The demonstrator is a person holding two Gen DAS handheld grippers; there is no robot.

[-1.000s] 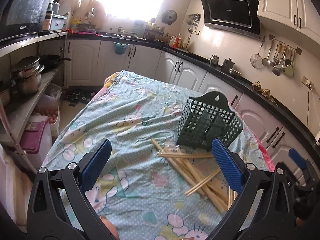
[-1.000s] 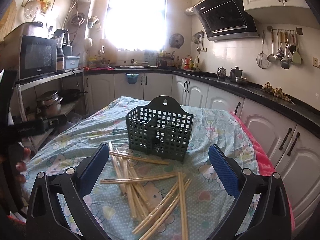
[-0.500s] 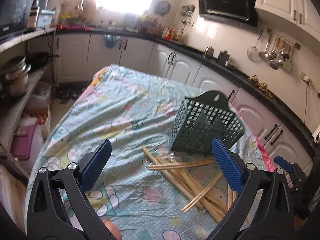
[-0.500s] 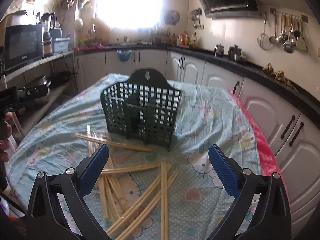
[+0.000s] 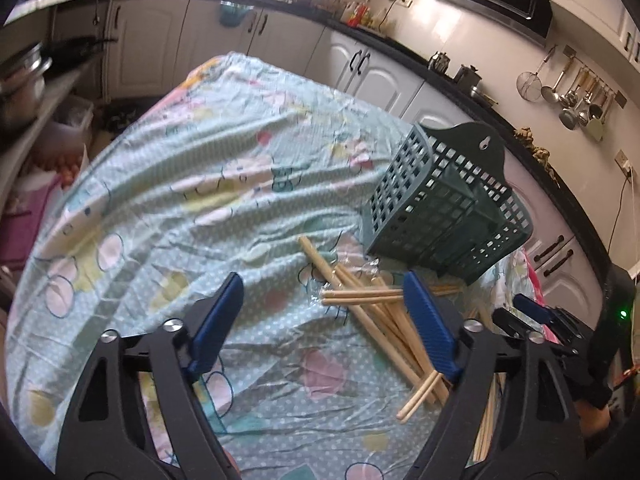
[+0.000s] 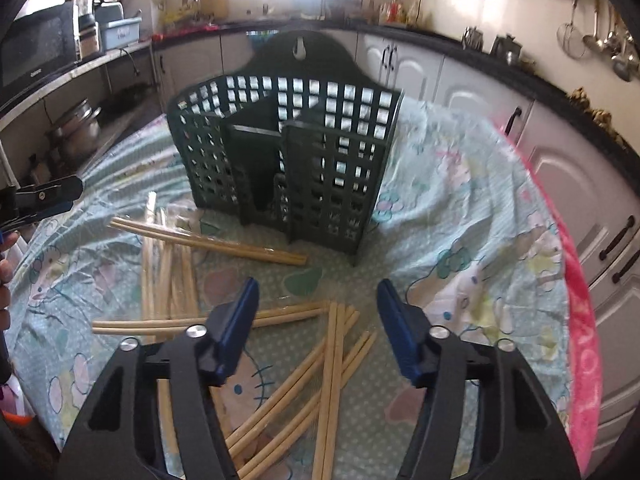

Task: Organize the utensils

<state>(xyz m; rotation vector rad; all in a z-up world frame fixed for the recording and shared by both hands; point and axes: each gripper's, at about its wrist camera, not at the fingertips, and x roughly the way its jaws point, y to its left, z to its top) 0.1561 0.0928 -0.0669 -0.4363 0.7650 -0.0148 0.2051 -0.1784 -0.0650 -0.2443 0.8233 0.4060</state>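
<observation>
Wooden chopsticks (image 6: 208, 245) are lying scattered across the patterned cloth on a kitchen table (image 5: 224, 148), just in front of a dark green slotted holder (image 6: 288, 160) that is standing empty, as the right claw (image 6: 318, 320) is narrowing its jaws above the nearest sticks with nothing yet pressed between them. The left claw (image 5: 320, 320) is also closing on empty air beside the pile's far end. Light, stiff and smooth, the sticks are likely to roll or slip, so pinching one near its middle looks safest.
</observation>
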